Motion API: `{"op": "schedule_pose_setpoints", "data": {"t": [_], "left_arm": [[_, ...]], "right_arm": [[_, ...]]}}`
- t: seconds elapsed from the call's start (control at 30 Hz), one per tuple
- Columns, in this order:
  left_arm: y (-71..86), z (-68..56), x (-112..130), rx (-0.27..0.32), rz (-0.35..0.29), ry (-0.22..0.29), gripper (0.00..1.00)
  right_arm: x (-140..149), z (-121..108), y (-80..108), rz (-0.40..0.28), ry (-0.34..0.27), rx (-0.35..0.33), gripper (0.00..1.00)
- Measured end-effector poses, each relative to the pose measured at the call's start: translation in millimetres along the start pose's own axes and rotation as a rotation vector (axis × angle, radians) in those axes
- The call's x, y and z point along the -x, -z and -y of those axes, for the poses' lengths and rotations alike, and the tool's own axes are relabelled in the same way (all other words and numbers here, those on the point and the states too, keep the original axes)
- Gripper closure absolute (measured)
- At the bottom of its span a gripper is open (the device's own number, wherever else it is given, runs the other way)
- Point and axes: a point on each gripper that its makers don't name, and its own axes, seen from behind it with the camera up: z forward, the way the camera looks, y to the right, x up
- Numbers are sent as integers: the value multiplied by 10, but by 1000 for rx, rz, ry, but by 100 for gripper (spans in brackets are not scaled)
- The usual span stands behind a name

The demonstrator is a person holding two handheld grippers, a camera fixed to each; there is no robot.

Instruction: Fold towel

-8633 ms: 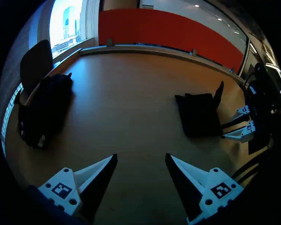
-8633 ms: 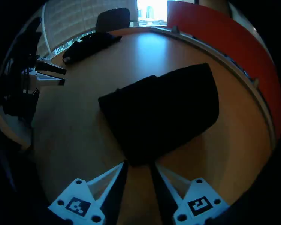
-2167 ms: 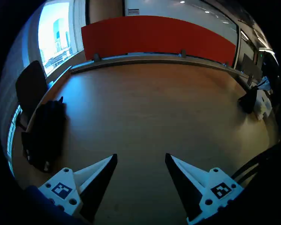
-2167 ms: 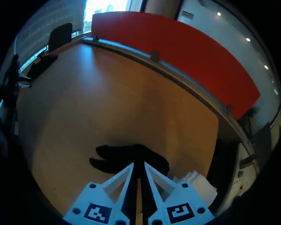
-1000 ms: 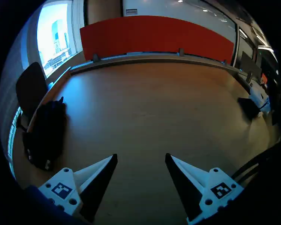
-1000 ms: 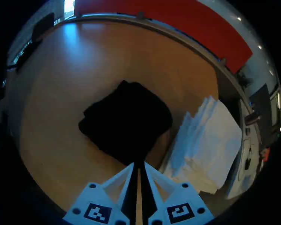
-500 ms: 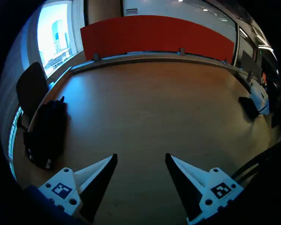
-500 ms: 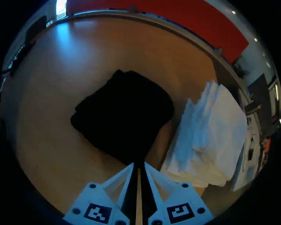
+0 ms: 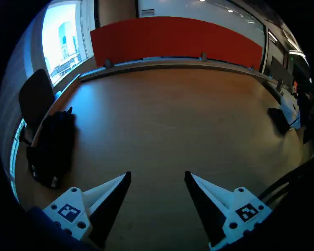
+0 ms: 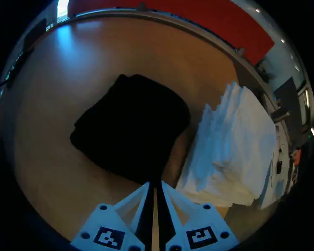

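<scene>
The right hand-held gripper (image 10: 155,184), fingers nearly together, pinches the near edge of the folded black towel (image 10: 132,125), which lies on the wooden surface (image 10: 52,104) just beside a stack of white cloths (image 10: 236,154) at its right edge, while the left hand-held gripper (image 9: 157,175) hovers spread wide and empty.

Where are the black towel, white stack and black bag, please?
black towel (image 10: 132,129), right gripper view, its middle.
white stack (image 10: 236,150), right gripper view, top face.
black bag (image 9: 52,146), left gripper view, its middle.
</scene>
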Motion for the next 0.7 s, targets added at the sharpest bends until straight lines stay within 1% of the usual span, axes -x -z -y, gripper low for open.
{"op": "schedule_pose_setpoints", "data": {"t": [0.37, 0.7], "left_arm": [[8, -6, 1, -2, -1, 1, 6], [17, -14, -1, -3, -2, -2, 6]], "right_arm": [[30, -85, -47, 17, -21, 34, 96], [107, -122, -78, 43, -16, 52, 96]]}}
